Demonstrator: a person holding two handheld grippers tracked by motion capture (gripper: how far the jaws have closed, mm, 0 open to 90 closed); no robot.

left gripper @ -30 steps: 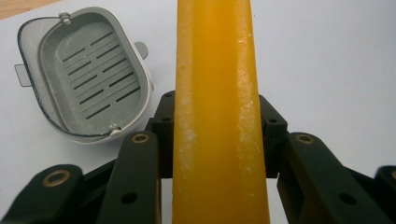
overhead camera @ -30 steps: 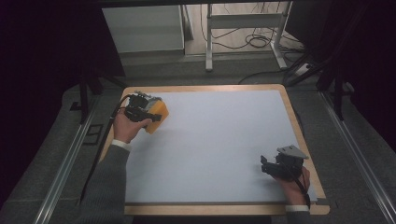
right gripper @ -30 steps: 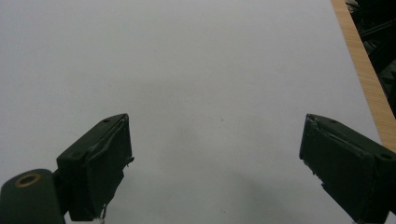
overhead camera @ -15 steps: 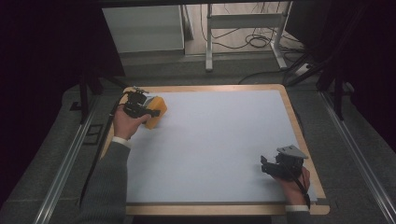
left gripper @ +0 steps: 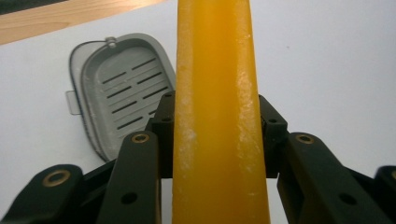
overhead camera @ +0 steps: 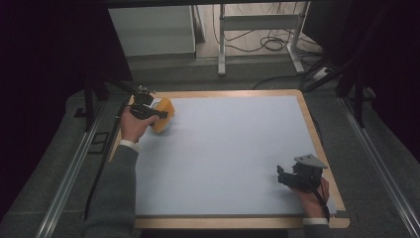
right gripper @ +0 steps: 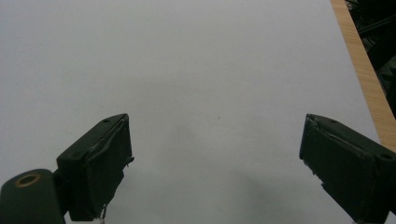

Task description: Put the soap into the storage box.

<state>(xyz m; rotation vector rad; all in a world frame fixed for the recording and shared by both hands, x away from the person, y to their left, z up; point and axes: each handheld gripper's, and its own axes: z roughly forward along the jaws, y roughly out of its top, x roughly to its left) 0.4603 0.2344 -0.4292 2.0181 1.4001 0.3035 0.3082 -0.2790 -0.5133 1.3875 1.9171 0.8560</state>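
- No brand, label or writing could be read on any item.
- The left gripper (overhead camera: 157,114) was at the far left corner of the table (overhead camera: 317,134), its jaws clenched on an orange bar (left gripper: 217,116), one jaw pressing on each flat side.
- The orange bar was a deep yellow-orange slab, seen edge-on in the left gripper view, smooth with whitish, powdery scuffs along its edges.
- In the high view the orange bar (overhead camera: 163,113) sat at the gripper's tip, over the white mat (overhead camera: 233,153) near the table's far left corner.
- A grey dish (left gripper: 116,88) lay on the mat just behind the bar; it had a rounded oblong shape, a raised rim, slots across its floor and white residue at the edges.
- The right gripper (overhead camera: 283,177) rested near the near right corner of the mat, its jaws released and wide apart, with bare mat between them in the right gripper view (right gripper: 215,172).
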